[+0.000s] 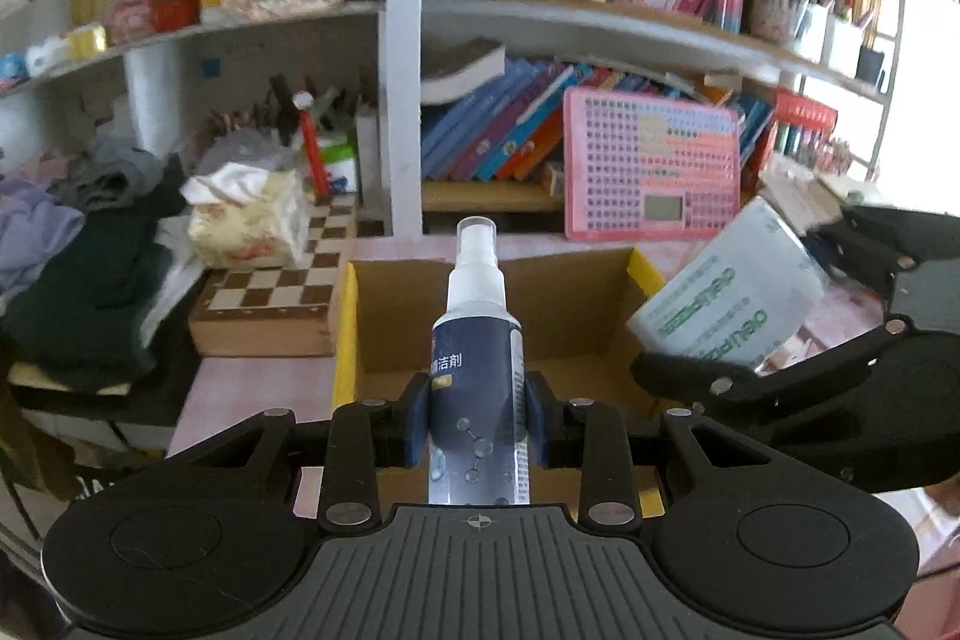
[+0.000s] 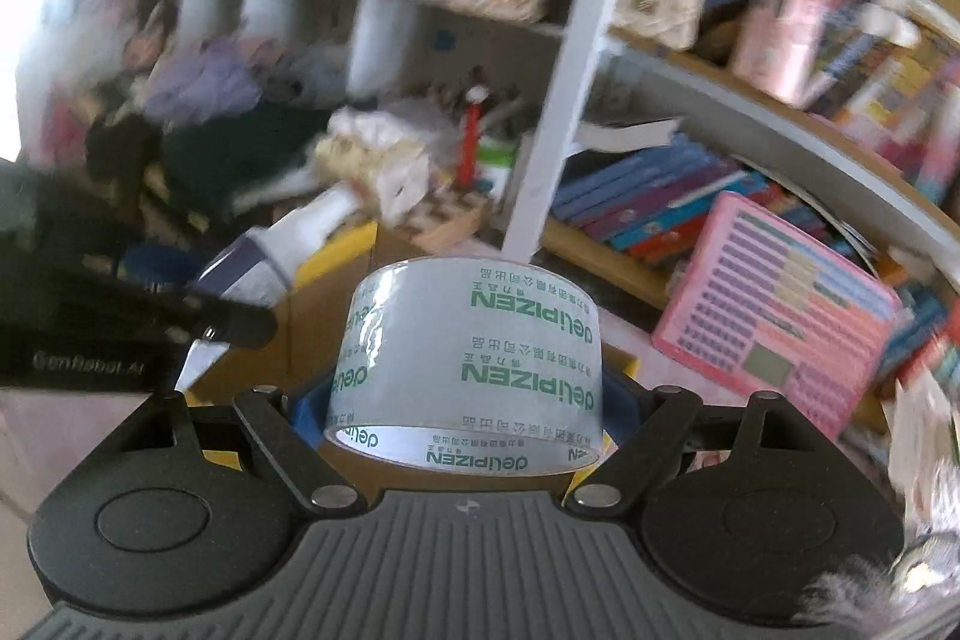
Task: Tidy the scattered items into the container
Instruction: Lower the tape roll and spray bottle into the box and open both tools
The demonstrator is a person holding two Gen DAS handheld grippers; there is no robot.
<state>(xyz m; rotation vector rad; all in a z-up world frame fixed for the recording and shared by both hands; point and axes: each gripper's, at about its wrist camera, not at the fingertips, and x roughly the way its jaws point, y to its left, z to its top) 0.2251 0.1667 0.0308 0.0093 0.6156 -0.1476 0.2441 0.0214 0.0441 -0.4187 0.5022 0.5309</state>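
Note:
My left gripper (image 1: pixel 478 415) is shut on a spray bottle (image 1: pixel 477 340) with a dark blue label and a clear cap, held upright above the near edge of an open cardboard box (image 1: pixel 372 328) with yellow flaps. My right gripper (image 2: pixel 471 409) is shut on a roll of clear tape (image 2: pixel 474 364) with green lettering, its blue pads against the roll's sides. In the left wrist view that tape roll (image 1: pixel 732 301) and the right gripper (image 1: pixel 762 304) hang over the box's right side. In the right wrist view, the spray bottle (image 2: pixel 288 250) and the left gripper (image 2: pixel 234 322) show at left.
A wooden chessboard (image 1: pixel 270 298) lies left of the box, with a tissue pack (image 1: pixel 246 220) and piled clothes (image 1: pixel 78 268) beyond it. A pink toy board (image 1: pixel 651 166) leans against book-filled shelves (image 1: pixel 600 28) behind the box. A white shelf post (image 1: pixel 402 40) stands behind it.

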